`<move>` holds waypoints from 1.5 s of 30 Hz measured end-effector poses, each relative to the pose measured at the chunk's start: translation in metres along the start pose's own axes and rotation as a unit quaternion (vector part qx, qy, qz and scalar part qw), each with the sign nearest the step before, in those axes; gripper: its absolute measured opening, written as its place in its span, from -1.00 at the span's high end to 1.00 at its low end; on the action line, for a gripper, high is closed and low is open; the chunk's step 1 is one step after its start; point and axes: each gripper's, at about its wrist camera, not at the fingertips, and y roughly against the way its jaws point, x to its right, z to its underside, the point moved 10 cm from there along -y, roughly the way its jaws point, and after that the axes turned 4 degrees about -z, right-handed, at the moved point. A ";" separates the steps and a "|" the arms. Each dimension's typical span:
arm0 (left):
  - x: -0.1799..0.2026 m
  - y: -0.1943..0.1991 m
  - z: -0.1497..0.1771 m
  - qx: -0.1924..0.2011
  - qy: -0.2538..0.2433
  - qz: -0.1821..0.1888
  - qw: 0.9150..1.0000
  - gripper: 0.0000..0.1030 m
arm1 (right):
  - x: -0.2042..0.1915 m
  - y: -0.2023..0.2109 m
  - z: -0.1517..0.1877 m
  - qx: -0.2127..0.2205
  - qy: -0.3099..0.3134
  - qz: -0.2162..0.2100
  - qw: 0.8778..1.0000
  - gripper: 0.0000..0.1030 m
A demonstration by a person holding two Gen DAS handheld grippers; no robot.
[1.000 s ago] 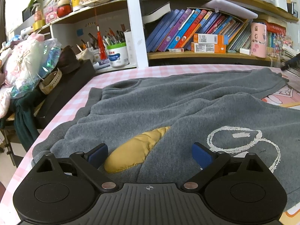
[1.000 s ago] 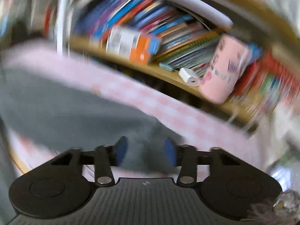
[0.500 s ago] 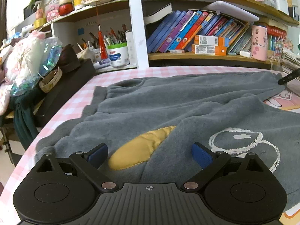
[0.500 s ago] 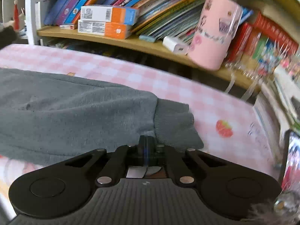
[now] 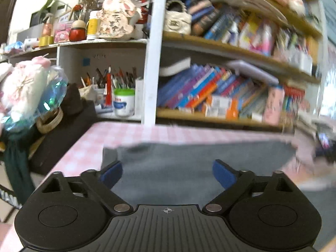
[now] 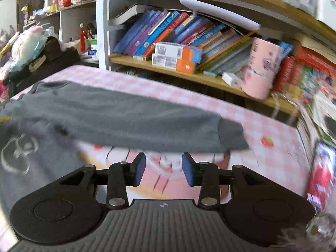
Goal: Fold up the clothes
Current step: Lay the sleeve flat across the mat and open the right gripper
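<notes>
So the grey sweatshirt (image 6: 117,117) is lying spread across the pink checked tablecloth (image 6: 247,113), and one long sleeve is stretching out toward the right side of the table with its ribbed cuff (image 6: 232,135) sitting flat near a little strawberry print on the cloth. The right gripper (image 6: 161,168) is hovering just in front of that sleeve with its blue pads (image 6: 140,169) standing a modest gap apart, and nothing is sitting between them, just a pink cartoon mat (image 6: 168,180) showing underneath. On the far left of the right wrist view a white outline print (image 6: 19,153) on the sweatshirt's body is showing, a bit smeared by blur. Over on the other side, the left gripper (image 5: 167,173) is spreading its fingers really wide over the grey fabric (image 5: 189,161), and its blue pads (image 5: 222,175) aren't pinching anything as far as I can see, though I can't tell whether they're touching the cloth or floating above it. The left wrist view is pretty blurry, especially on the right half. Behind the table a wooden bookshelf (image 6: 210,79) is holding a row of leaning books (image 6: 168,33), two orange and white boxes (image 6: 178,57) stacked one on the other, and a pink cup (image 6: 261,69) standing upright just right of them. A white tub of pens (image 5: 124,101) is sitting on the lower shelf to the left of the white post.
</notes>
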 end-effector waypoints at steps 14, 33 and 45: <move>-0.067 -0.135 -0.005 -0.119 0.107 -0.062 0.985 0.93 | -0.037 0.035 0.083 -0.026 -0.024 -0.033 0.999 0.22; -0.081 -0.019 0.024 -0.084 0.087 -0.086 0.989 0.86 | -0.028 0.033 0.095 -0.037 0.070 0.018 0.997 0.05; -0.103 0.005 0.066 -0.096 0.118 -0.148 0.977 -0.04 | 0.018 0.016 0.069 -0.006 0.059 0.082 0.995 0.00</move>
